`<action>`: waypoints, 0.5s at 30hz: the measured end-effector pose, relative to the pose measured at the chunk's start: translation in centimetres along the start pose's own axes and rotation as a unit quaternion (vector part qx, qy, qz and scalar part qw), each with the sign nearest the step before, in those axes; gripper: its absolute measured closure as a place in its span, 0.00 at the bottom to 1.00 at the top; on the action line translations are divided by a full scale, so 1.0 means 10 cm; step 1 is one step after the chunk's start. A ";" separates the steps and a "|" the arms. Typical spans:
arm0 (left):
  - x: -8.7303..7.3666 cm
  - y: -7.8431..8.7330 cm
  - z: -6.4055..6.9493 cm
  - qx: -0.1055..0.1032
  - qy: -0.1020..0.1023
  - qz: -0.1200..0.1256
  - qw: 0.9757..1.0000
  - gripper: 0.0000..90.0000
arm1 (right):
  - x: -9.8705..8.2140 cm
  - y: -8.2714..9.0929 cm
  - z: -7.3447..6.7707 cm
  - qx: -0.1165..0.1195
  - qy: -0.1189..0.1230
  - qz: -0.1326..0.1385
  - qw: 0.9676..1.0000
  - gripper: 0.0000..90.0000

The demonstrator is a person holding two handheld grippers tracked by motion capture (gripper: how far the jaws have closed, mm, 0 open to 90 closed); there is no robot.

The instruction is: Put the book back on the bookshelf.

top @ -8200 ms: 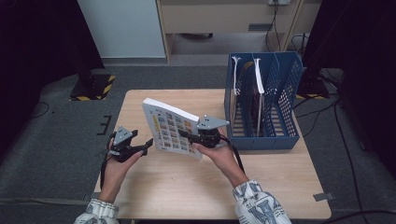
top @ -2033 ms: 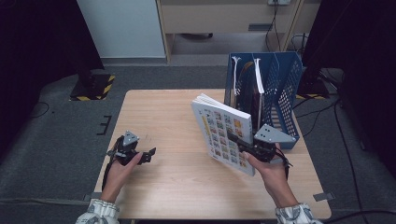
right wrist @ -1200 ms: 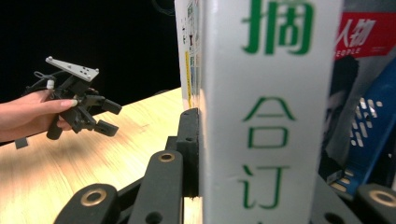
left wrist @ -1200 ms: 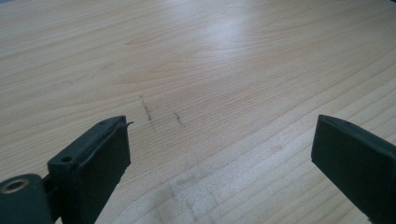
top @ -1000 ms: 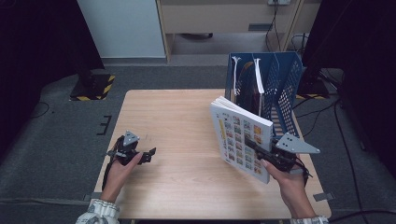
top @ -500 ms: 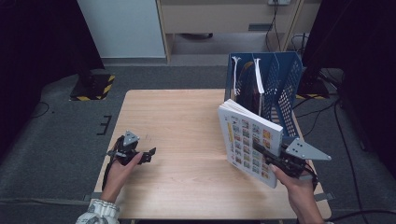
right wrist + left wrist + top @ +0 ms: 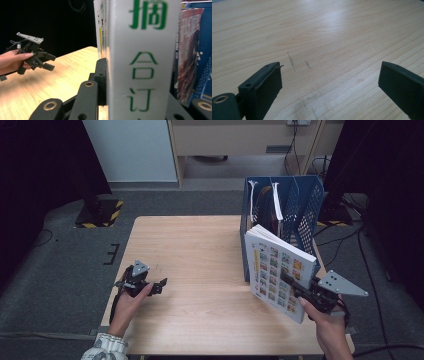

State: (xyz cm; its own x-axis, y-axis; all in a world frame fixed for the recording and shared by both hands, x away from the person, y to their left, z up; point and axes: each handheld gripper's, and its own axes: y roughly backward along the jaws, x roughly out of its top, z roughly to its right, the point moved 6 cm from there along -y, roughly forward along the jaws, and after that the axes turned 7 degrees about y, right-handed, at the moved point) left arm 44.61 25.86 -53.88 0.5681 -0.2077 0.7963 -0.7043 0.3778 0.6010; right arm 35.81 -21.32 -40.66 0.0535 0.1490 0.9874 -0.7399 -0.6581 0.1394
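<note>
Fingers (image 7: 101, 75) clamping book (image 7: 277, 270) — apparently tilted

Bright tabletop, dark surroundings, blurred close-ups.

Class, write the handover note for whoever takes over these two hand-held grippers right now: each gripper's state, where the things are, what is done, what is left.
Left hand-held gripper: open, holding nothing, low over the table at its left.
Right hand-held gripper: shut on the book, gripping it by the spine, tilted, off the table.
Book sits just in front of the blue rack, which already holds other books.
Done: book lifted and brought to the rack.
Left: probably stand it upright, slide it into a free slot, release.
</note>
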 end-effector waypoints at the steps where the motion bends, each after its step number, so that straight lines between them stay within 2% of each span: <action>1: 0.00 0.00 0.00 0.000 0.000 0.001 1.000 0.05 | 0.00 0.01 0.01 -0.001 0.000 0.001 1.000 0.82; 15: 0.01 0.00 0.00 0.001 -0.002 0.001 1.000 0.05 | 0.04 0.17 0.18 -0.038 -0.012 0.013 0.999 0.82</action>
State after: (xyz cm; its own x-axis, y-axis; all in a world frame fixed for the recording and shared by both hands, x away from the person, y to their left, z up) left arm 44.64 25.82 -53.82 0.5647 -0.2107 0.7980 -0.7066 0.3762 0.5993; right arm 35.73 -23.72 -39.88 0.0490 0.1136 0.9923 -0.7899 -0.6037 0.1081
